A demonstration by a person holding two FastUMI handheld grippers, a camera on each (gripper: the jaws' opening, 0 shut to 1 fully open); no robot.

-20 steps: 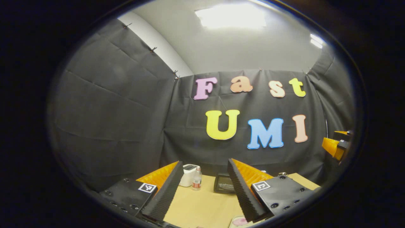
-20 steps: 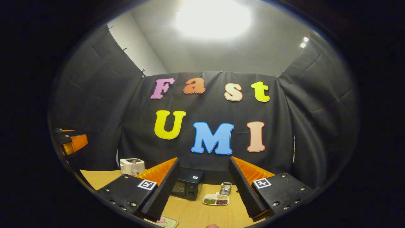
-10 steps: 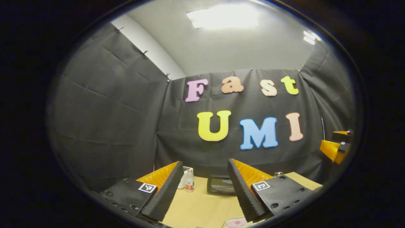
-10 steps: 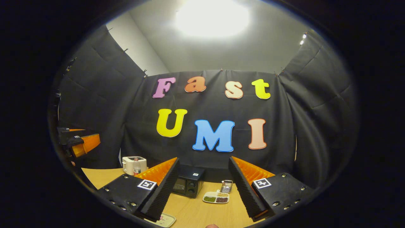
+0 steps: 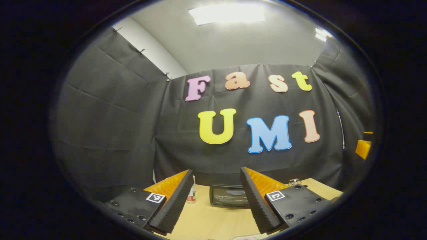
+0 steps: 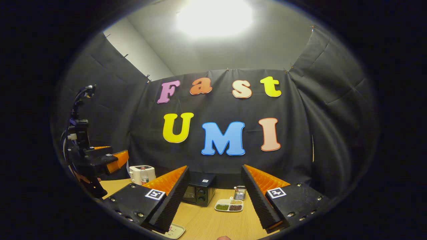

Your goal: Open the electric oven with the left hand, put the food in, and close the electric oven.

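Fingers of the left hand-held gripper (image 5: 215, 200) stand wide apart with nothing between them, held above the near part of the wooden surface (image 5: 213, 220). Straight ahead between them, at the far side of the surface, sits the black electric oven (image 5: 229, 196), its glass door shut and facing this way. Just left of it a small bottle (image 5: 191, 194) with a red label stands upright, partly hidden by the left finger. A pale tray edge (image 5: 248, 237) with something pink on it peeks in at the near rim.

In the right gripper view, the right hand-held gripper (image 6: 215, 200) is likewise spread wide and holds nothing. The oven (image 6: 199, 191) shows angled at the far middle. To its right lies a white divided dish (image 6: 229, 206) with three compartments: green grains in the left one, dark reddish-brown ones in the right one, pale tan ones in the far one. A small metal container (image 6: 239, 192) stands just behind the dish; its contents cannot be made out. A white appliance (image 6: 142, 173) sits far left with the bottle in front of it. A pale tray (image 6: 175, 230) with a pink item lies near.
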